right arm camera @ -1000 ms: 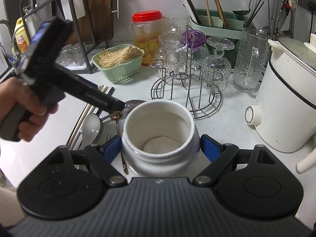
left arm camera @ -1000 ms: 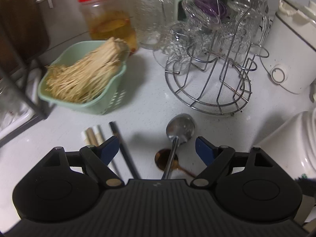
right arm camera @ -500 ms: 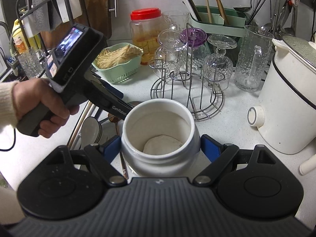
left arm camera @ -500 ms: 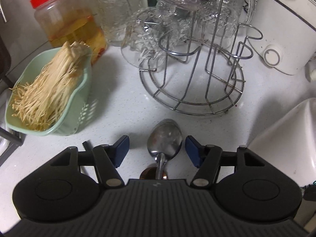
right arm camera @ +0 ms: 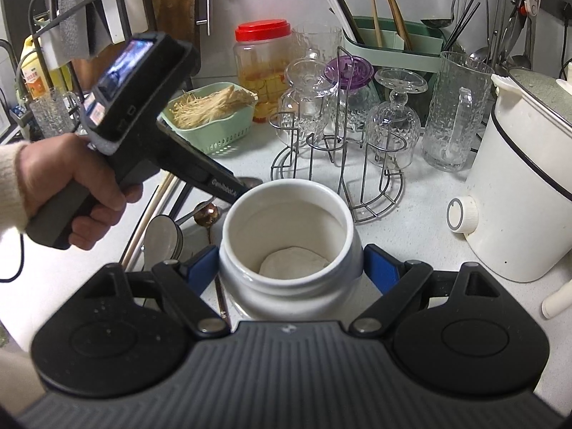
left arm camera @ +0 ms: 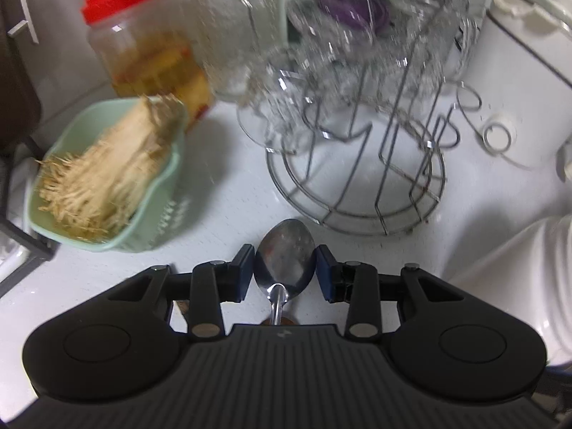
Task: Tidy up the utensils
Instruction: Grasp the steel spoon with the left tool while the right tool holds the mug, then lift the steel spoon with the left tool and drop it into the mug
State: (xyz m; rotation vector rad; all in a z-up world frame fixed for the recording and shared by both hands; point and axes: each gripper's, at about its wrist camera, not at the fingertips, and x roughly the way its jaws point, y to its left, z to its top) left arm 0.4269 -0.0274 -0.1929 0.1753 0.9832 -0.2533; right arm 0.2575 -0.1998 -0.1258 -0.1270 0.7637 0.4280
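My left gripper point(left arm camera: 285, 268) is shut on the bowl of a steel spoon point(left arm camera: 285, 259), its blue pads touching both sides; the handle runs back under the gripper. In the right wrist view the spoon's tip point(right arm camera: 250, 181) shows past the left gripper's body, just left of the white ceramic jar point(right arm camera: 289, 246). My right gripper point(right arm camera: 291, 268) is shut on that jar, which stands upright on the counter, mouth open. Loose utensils lie left of the jar: a white soup spoon point(right arm camera: 162, 237), a copper spoon point(right arm camera: 205, 211) and chopsticks point(right arm camera: 153, 214).
A wire glass rack point(right arm camera: 339, 178) with upturned glasses stands behind the jar. A green basket of enoki mushrooms point(left arm camera: 107, 178), a red-lidded jar point(right arm camera: 262, 68), a glass pitcher point(right arm camera: 454, 114) and a white cooker point(right arm camera: 518, 186) ring the counter. A green utensil holder point(right arm camera: 389, 43) stands at the back.
My left gripper has closed its pads onto the steel spoon's bowl; it stood open around it before. The right gripper and the jar have stayed put.
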